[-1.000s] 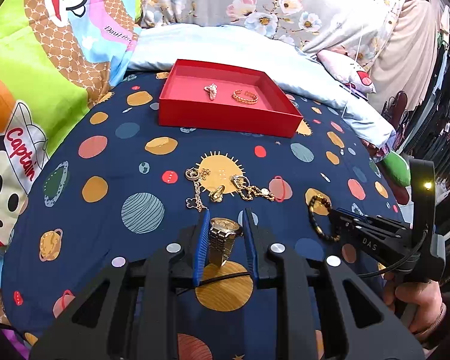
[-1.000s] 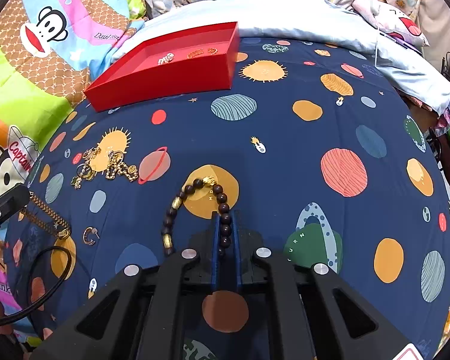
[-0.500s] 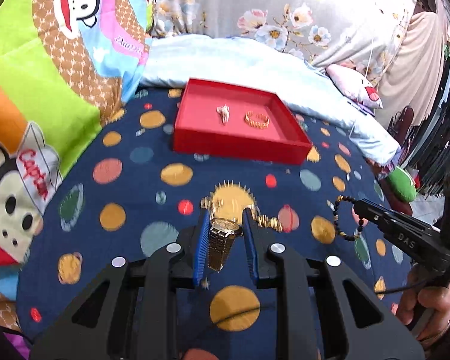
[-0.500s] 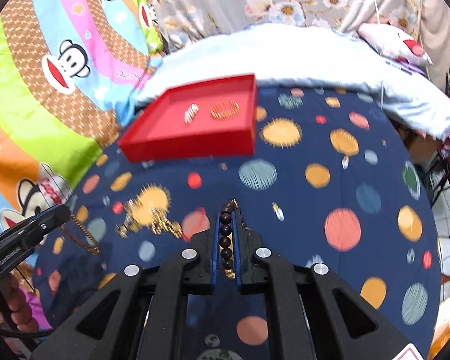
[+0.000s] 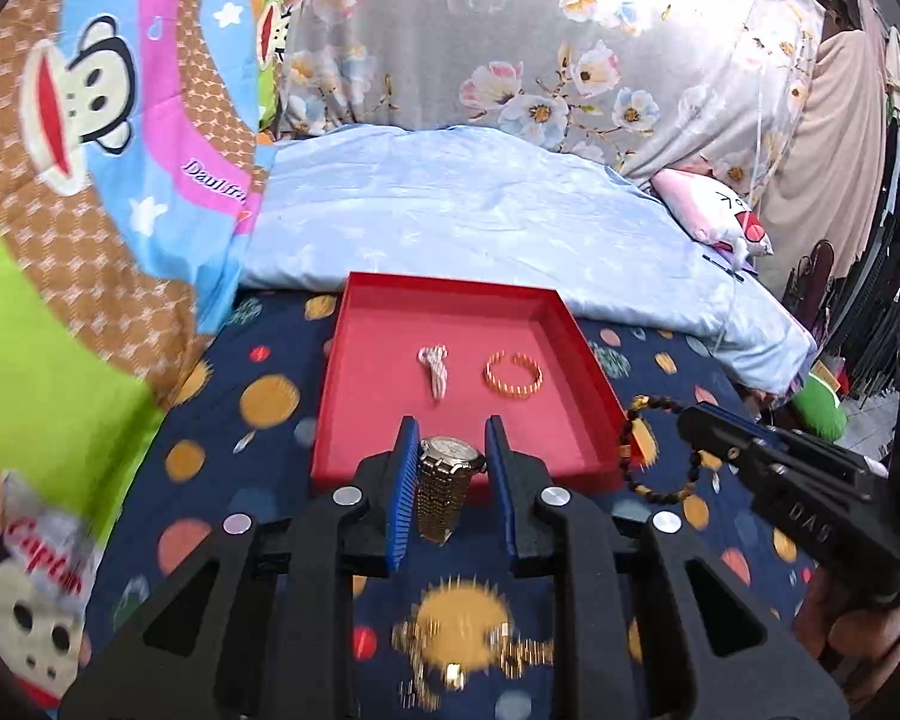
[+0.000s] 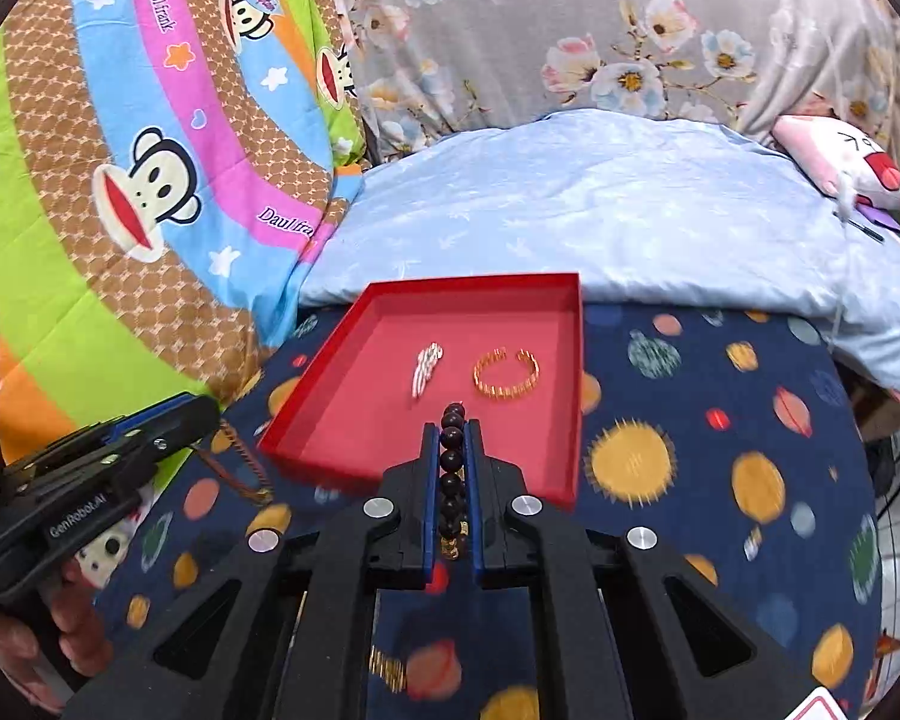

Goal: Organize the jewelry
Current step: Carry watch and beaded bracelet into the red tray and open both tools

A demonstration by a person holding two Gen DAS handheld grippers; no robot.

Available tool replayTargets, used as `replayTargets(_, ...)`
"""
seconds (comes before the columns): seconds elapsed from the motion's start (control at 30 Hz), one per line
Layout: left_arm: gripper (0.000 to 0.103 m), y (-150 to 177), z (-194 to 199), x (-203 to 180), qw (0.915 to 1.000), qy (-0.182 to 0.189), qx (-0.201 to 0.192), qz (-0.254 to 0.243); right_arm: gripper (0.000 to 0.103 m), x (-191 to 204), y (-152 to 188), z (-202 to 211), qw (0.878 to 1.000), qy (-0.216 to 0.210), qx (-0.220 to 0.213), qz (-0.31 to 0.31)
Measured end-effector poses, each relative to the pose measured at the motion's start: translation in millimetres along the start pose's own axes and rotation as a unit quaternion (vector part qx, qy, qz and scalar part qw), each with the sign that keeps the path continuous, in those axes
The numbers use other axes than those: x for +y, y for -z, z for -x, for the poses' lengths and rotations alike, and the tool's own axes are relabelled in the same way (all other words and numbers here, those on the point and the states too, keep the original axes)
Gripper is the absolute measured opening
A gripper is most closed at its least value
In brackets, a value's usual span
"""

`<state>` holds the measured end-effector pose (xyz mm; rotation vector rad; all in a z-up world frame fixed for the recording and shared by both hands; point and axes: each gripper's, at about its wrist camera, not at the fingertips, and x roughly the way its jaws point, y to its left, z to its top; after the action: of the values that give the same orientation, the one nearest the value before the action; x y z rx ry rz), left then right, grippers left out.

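Observation:
My left gripper point(image 5: 452, 441) is shut on a gold watch point(image 5: 447, 483) and holds it above the bed, just before the near wall of the red tray point(image 5: 330, 420). My right gripper point(image 6: 452, 438) is shut on a dark bead bracelet point(image 6: 452, 474), which also shows hanging in the left wrist view point(image 5: 651, 450). It hovers over the red tray's point(image 6: 354, 468) near edge. In the tray lie a silver ring point(image 5: 435, 367) and a gold bangle point(image 5: 513, 375).
Gold chains and charms point(image 5: 468, 654) lie blurred on the navy planet-print sheet below. A light blue quilt point(image 5: 480, 216) lies behind the tray. A cartoon monkey blanket point(image 5: 90, 180) rises at the left. A pink plush point(image 5: 714, 210) sits at the right.
Both grippers have risen off the sheet and moved forward to the red tray, carrying the watch and the bead bracelet. The loose chains now lie below and behind.

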<state>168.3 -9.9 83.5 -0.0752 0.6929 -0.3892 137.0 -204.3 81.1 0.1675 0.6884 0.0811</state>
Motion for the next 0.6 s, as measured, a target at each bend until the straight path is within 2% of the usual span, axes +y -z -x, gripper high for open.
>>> replayTargets(0.27,0.022,-18.7,-67.4,5.5,0.9995,-0.011,0.030,0.008,0.007,-6.3,-19.1,-65.3,0.999,-0.020,0.040,-0.028)
replayTargets(0.6,0.022,-13.4,-129.0,16.2,0.9962,-0.029,0.079,0.024,0.009,-20.8,-10.3,-129.3,0.994,-0.007,0.099,-0.033)
